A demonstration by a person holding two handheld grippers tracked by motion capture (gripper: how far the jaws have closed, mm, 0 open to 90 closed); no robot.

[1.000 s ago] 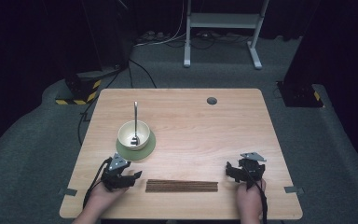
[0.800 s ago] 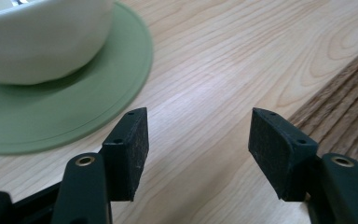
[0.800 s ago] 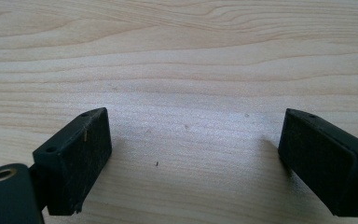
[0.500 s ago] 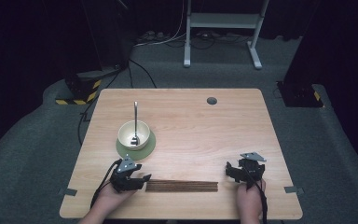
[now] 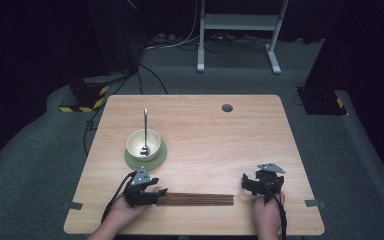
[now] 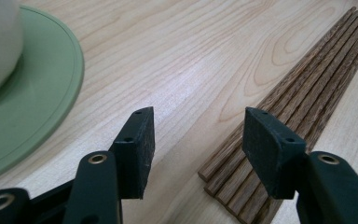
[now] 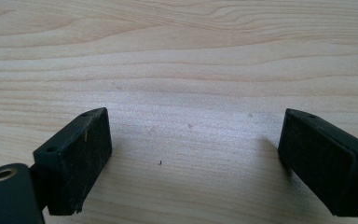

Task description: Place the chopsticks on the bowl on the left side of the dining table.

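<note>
My left gripper [image 6: 196, 140] has just been closing, jaws apart over the near ends of the wooden sticks [image 6: 289, 107], probably not pressing them yet. Sticks lie flat on the table [image 5: 260, 135], just beside the green saucer [image 6: 37, 93]. My right gripper [image 7: 191, 154] gapes over bare wood.

Left gripper [image 6: 196, 140] half-closed, right gripper [image 7: 191, 158] wide.

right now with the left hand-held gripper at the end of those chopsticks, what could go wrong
1. The left hand-held gripper, whose jaws have just been closing, has only part of the chopsticks bundle between its jaws; one jaw sits over the sticks, so it may pinch a few and scatter the rest.
2. The bowl with its upright spoon on the green plate stands close behind; a swing could knock it.
</note>
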